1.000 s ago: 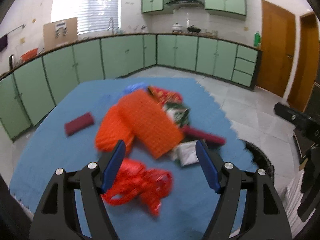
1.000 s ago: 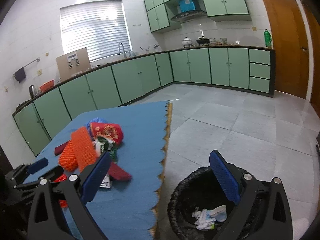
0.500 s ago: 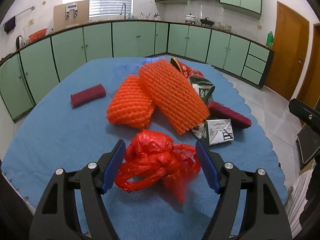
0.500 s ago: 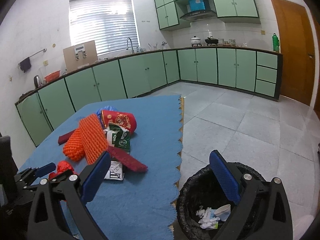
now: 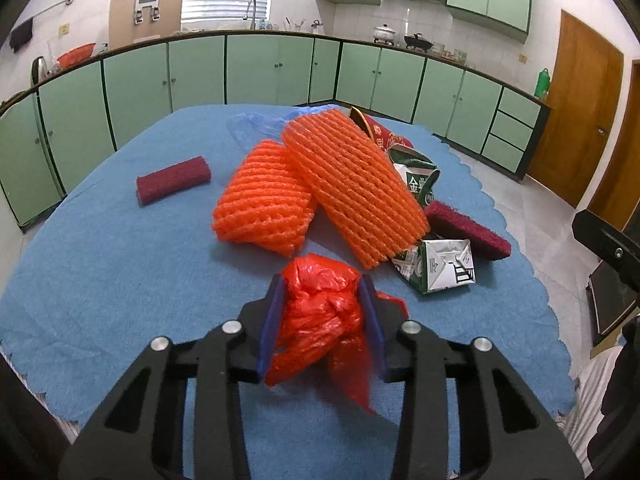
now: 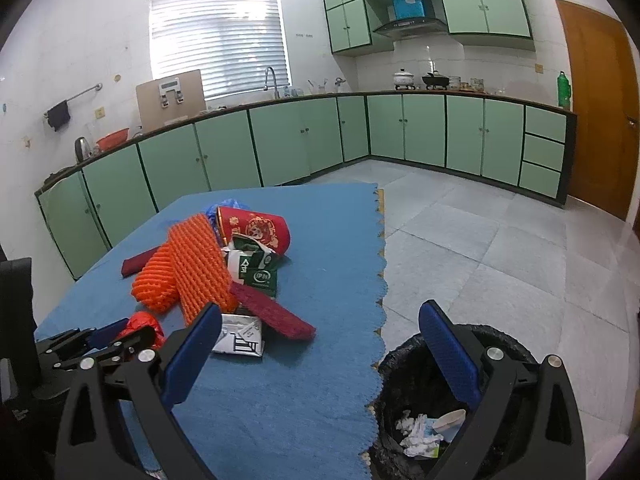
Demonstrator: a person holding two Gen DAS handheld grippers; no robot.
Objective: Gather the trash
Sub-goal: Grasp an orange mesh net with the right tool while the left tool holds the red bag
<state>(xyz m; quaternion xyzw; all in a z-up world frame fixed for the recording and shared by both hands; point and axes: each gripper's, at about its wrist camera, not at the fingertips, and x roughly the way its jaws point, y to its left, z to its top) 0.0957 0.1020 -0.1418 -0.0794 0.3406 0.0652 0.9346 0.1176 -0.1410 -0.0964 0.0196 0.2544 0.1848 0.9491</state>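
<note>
Left wrist view — left gripper pinches the red plastic bag; right gripper gapes wide, its fingers straddling the table's scalloped edge and the trash bin.

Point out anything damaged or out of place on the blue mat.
Two milk cartons are torn open and crushed: one lies flattened beside the long orange foam net, the other is wedged behind it. The rest is simply heaped.

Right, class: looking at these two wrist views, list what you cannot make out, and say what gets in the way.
- Underside of the red plastic bag, left wrist view: the left gripper covers it.
- Blue plastic bag, both views: mostly behind the orange foam nets.
- Trash bin depth, right wrist view: cut by the frame edge and right gripper.
- Carton print: too small.
</note>
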